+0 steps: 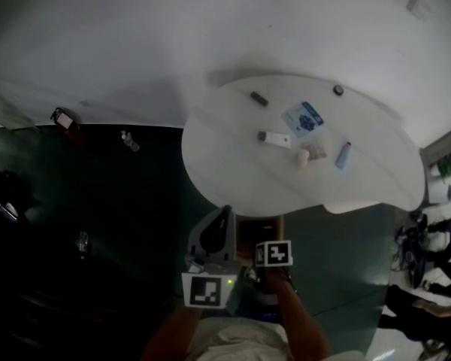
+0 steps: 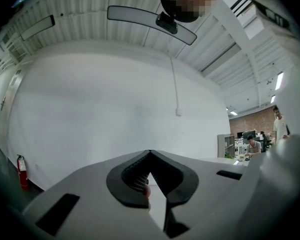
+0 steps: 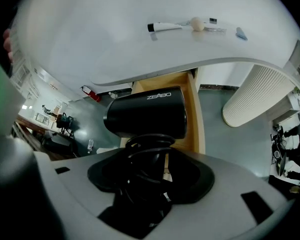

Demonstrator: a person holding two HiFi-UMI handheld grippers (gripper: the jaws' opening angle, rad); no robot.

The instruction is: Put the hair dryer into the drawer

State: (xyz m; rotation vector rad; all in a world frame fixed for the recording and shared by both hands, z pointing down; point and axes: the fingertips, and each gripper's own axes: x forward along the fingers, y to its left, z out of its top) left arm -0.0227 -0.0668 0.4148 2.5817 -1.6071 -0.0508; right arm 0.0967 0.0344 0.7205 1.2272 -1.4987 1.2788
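The black hair dryer (image 3: 147, 113) hangs barrel-outward in my right gripper (image 3: 151, 156), whose jaws are shut on its handle with the black cord looped around it. Right below it lies the open wooden drawer (image 3: 196, 115), under the edge of the white table (image 3: 115, 39). In the head view the drawer (image 1: 249, 229) shows at the table's near edge, with the right gripper's marker cube (image 1: 273, 253) just before it; the dryer itself is hidden there. My left gripper (image 1: 225, 213) is held level beside it on the left, its jaws (image 2: 150, 154) shut on nothing.
On the table (image 1: 361, 186) lie a white tube (image 1: 274, 138), a blue-and-white packet (image 1: 303, 117), a pink item (image 1: 307, 156) and other small things. A ribbed white table leg (image 3: 255, 96) stands right of the drawer. A fire extinguisher (image 1: 66, 122) sits by the wall.
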